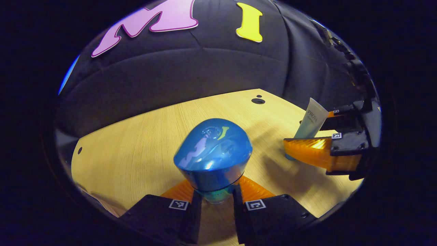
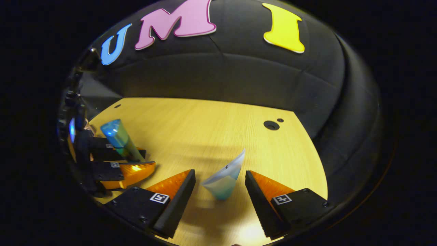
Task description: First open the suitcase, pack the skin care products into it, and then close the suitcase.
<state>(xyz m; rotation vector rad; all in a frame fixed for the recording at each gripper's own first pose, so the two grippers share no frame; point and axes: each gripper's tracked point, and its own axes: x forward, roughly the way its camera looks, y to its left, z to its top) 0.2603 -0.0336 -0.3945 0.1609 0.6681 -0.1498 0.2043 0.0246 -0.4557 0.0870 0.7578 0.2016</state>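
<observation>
both views look down, close, across the light wooden tabletop (image 1: 136, 150) (image 2: 205, 130) toward the black padded cloth wall (image 1: 191, 75) (image 2: 239, 78), sharing that tabletop's far edge.

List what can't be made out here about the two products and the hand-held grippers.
- Blue bottle: its base, hidden between the left hand-held gripper fingers, left gripper view.
- Tube: motion-blurred in the right gripper view; whether it stands or is tipping is unclear.
- Tube's lower end: hidden behind the right hand-held gripper finger, left gripper view.
- Person's hand: too dark at the right gripper view's left edge.
</observation>
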